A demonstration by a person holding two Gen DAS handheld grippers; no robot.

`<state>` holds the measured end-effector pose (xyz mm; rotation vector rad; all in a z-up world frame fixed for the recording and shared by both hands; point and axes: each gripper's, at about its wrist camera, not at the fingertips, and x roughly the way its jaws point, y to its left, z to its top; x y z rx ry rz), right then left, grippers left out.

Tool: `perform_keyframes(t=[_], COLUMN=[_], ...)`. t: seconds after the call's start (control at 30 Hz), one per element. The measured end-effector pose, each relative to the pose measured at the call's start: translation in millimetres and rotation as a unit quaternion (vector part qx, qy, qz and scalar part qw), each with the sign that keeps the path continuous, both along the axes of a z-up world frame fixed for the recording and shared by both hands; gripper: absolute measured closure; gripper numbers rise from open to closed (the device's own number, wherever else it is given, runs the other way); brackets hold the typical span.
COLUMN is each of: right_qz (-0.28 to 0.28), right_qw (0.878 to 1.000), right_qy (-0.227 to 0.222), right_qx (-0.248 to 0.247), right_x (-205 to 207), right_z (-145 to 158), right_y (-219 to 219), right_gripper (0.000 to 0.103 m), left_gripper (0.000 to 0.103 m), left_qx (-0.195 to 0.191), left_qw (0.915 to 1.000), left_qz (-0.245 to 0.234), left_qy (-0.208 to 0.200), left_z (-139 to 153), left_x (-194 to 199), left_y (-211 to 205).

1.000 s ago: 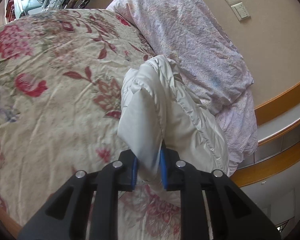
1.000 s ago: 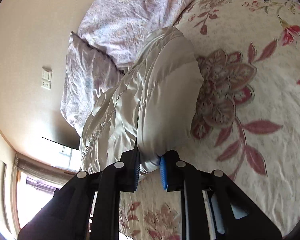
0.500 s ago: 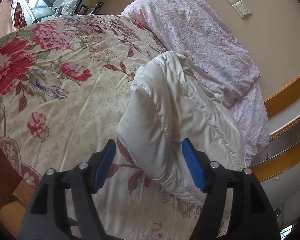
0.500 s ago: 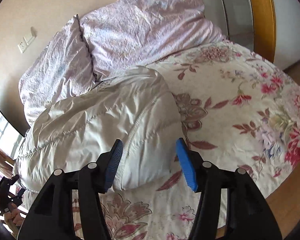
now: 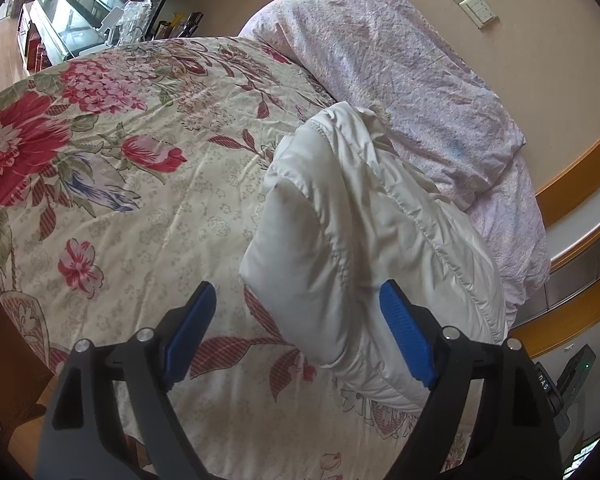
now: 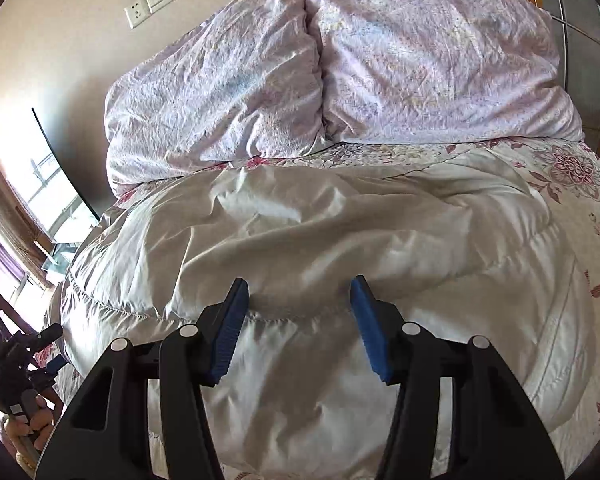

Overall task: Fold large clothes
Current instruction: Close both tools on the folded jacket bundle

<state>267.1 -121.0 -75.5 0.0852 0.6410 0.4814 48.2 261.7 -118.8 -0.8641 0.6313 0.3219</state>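
A white puffy quilted jacket [image 5: 364,240] lies folded on the floral bedspread [image 5: 120,184], just in front of the pillows. My left gripper [image 5: 296,332] is open and empty, its blue pads spread on either side of the jacket's near corner. In the right wrist view the jacket [image 6: 320,240] fills the middle of the frame. My right gripper [image 6: 300,320] is open and empty, just above the jacket's near edge.
Two lilac pillows [image 6: 332,68] lean against the beige wall at the head of the bed. A wall socket and switch [image 6: 150,2] sit above them. A glass cabinet [image 5: 68,20] stands beyond the bed's far side. The other gripper [image 6: 16,364] shows at lower left.
Both grippers were shut on the jacket's edge a second ago. They have let go, opened wide and drawn back. The jacket now lies on the bed.
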Motion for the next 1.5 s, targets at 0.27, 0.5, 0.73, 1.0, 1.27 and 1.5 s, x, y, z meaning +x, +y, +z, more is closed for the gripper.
perform_keyframes(t=[0.27,0.5,0.73,1.0,1.27,1.5], right_qz=[0.001,-0.006,-0.003,-0.006,-0.007,-0.005], right_qw=[1.000,0.999,0.997,0.996,0.996,0.996], right_qy=[-0.012,0.001,0.009,0.005,0.001,-0.001], right_qx=[-0.017,-0.051,-0.078,-0.090,-0.091,-0.089], right_x=[0,14,18,16,15,16], right_z=[-5,-32,-44,-47,-48,-48], right_y=[23,37,46,50,50,49], right_gripper=[0.047,0.046,0.046,0.046,0.046,0.046], left_gripper=[0.016,0.014,0.014,0.014,0.020,0.039], left_qx=[0.005,0.003,-0.008,-0.021,-0.052,-0.110], left_qw=[1.0000,0.9999,0.9997,0.9994,0.9979,0.9917], left_qz=[-0.002,-0.008,-0.019,-0.018,-0.011,0.001], left_qy=[0.002,-0.006,-0.014,-0.023,-0.037,-0.066], left_z=[-6,-7,-9,-7,-8,-16], left_x=[-1,3,15,27,41,44], left_y=[0,-5,-10,-7,4,22])
